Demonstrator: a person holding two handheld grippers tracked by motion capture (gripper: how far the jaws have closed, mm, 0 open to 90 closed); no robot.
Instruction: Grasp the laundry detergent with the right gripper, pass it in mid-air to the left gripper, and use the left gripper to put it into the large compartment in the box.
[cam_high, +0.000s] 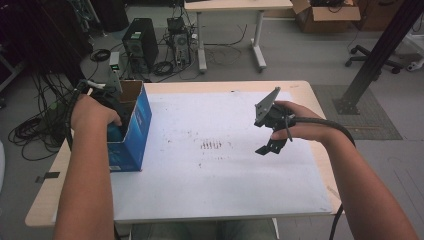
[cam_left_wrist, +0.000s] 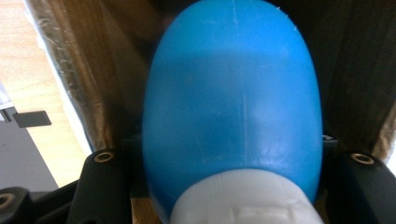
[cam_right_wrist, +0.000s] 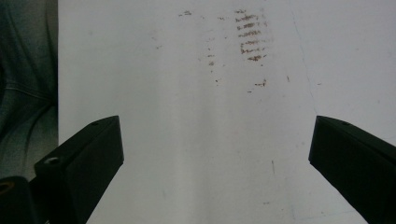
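An open blue cardboard box (cam_high: 131, 131) stands on the left edge of the white mat (cam_high: 215, 180). My left gripper (cam_high: 114, 106) reaches down into it, mostly hidden by the hand. In the left gripper view its jaws close around a smooth blue egg-shaped object (cam_left_wrist: 233, 93) with a white end (cam_left_wrist: 240, 200), and the box's brown inner wall (cam_left_wrist: 116, 70) lies behind. My right gripper (cam_high: 270, 146) hovers over the right half of the mat. Its jaws stand wide apart with nothing between them (cam_right_wrist: 215, 135).
Small brown marks (cam_high: 211, 145) dot the mat's middle. The wooden table's edge (cam_high: 50, 200) shows around the mat. Beyond the table are computer towers (cam_high: 140, 42), tangled cables (cam_high: 35, 130), a second desk (cam_high: 235, 10), a cardboard box (cam_high: 325, 15) and a black slanted post (cam_high: 380, 50).
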